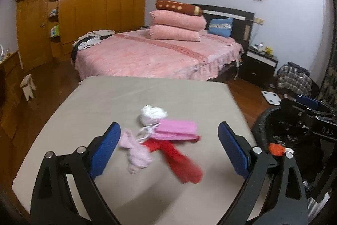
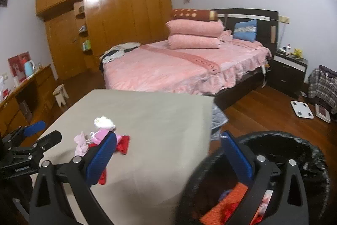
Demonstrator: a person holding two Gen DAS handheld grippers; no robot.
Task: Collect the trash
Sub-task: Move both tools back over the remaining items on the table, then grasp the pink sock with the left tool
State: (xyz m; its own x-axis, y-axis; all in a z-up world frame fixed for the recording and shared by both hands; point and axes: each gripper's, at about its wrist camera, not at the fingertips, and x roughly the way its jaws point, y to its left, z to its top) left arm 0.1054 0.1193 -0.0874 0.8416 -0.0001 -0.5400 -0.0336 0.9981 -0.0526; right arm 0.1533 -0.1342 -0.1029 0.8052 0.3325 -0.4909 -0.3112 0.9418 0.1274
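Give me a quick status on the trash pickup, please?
Left gripper open over the trash pile on the table. Right gripper open, empty, above the bin. Nothing in the way.

Home bedroom, pink bed (image 1: 160, 56), wooden wardrobe (image 1: 84, 7)

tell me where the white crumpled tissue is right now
The white crumpled tissue lies on the grey table, at the far end of the trash pile and touching the pink packet; the left wrist view shows it ahead, between the open jaws.

Pink bed (image 1: 160, 56) beside wooden wardrobe (image 1: 94, 3) and nightstand (image 1: 260, 64).
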